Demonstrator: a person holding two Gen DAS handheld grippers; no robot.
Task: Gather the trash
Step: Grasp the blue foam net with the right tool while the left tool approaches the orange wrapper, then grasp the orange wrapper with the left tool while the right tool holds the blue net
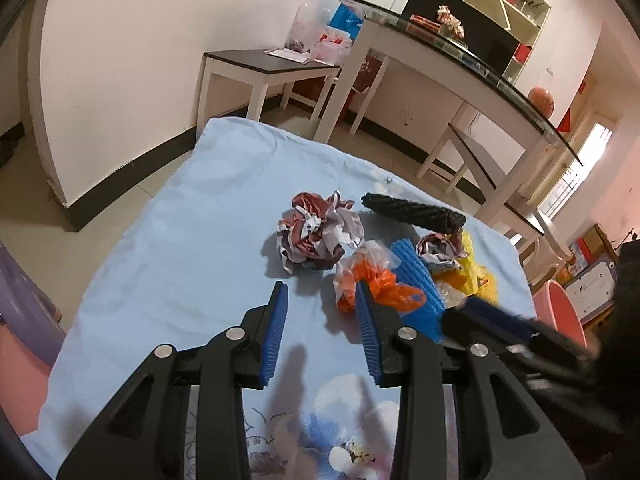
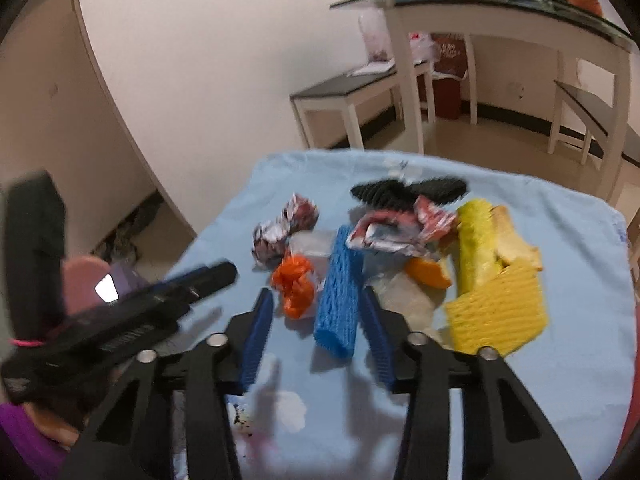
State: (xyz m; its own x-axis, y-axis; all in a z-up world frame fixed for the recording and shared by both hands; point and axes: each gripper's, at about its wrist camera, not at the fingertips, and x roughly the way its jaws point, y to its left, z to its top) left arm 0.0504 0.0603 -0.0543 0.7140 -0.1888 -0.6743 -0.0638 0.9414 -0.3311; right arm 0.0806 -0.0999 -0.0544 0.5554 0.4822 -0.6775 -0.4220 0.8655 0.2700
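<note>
Trash lies on a light blue cloth [image 1: 192,240]: a crumpled red and white wrapper [image 1: 312,232], an orange plastic bag [image 1: 376,280], a blue foam net sleeve [image 1: 416,276], a black foam net [image 1: 416,210] and yellow foam netting [image 2: 496,304]. My left gripper [image 1: 322,300] is open and empty, just short of the wrapper and bag. My right gripper [image 2: 318,304] is open, with the blue foam sleeve [image 2: 338,292] lying between its fingers and the orange bag [image 2: 296,284] beside it. A second crumpled wrapper [image 2: 400,224] lies behind the sleeve.
White tables with dark tops [image 1: 264,64] and a bench [image 1: 480,160] stand beyond the cloth. A pink bin [image 1: 560,312] stands at the right edge of the cloth, a purple and pink container [image 1: 20,312] at the left. Orange peel [image 2: 428,272] lies by the netting.
</note>
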